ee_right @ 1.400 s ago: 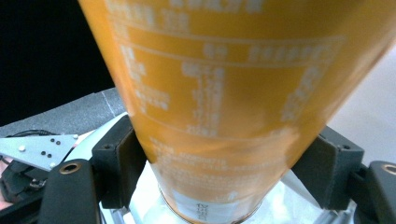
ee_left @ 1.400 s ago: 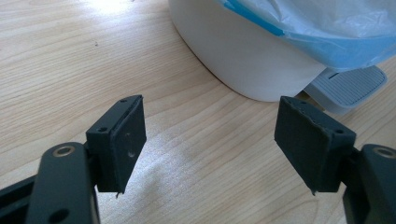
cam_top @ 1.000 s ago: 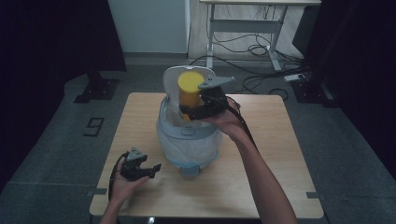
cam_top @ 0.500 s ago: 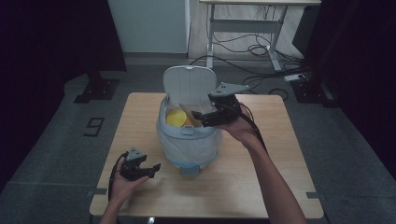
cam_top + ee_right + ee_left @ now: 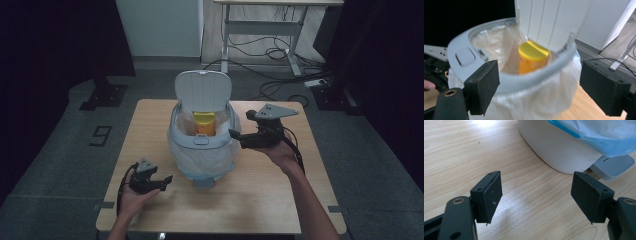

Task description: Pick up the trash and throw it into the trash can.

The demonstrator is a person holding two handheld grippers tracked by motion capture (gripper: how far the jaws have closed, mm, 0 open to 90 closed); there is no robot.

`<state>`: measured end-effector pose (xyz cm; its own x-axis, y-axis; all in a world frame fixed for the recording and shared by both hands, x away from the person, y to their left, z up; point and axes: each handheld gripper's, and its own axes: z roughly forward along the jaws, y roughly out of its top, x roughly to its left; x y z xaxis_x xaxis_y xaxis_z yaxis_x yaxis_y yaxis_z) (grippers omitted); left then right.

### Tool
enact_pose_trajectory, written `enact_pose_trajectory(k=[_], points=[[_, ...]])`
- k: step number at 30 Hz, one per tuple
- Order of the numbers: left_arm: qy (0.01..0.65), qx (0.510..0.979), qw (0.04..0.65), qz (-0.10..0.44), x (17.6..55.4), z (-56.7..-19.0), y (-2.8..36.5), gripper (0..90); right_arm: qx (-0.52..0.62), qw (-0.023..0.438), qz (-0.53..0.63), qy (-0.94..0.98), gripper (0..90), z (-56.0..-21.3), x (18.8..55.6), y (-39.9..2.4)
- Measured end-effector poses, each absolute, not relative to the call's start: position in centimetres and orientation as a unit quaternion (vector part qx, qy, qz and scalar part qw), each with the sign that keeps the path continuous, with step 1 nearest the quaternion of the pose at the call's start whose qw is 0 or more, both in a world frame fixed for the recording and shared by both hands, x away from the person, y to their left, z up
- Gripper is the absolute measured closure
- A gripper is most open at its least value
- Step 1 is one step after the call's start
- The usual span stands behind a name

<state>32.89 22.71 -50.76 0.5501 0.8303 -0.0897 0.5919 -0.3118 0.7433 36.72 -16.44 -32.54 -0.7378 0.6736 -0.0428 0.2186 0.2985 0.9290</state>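
My left gripper point(image 5: 167, 179) rests low in my palm, jaws wide apart, nothing between them. My right gripper point(image 5: 233, 134) is held out level, forearm stretched forward, its jaws just closing a little but apart, gripping nothing.

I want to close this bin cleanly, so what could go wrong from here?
The yellow canister stands upright in the bin and reaches close to the rim, just below the raised lid; the lid might catch on it. The right gripper, open and empty, its fingers having just been closing, hangs beside the rim and could snag the liner bag.
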Motion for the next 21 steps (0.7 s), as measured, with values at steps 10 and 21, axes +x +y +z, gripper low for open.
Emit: enact_pose_trajectory(k=[10, 21], points=[[0.445, 0.796, 0.378, 0.158, 32.8, -50.8, 22.5, 25.9, 0.307, 0.222, 0.511, 0.771, 16.9, -36.0, 34.6, -20.6], [0.444, 0.795, 0.381, 0.162, 32.7, -50.8, 22.4, 26.6, 0.332, 0.224, 0.51, 0.761, 22.2, -41.0, 32.9, -23.1]])
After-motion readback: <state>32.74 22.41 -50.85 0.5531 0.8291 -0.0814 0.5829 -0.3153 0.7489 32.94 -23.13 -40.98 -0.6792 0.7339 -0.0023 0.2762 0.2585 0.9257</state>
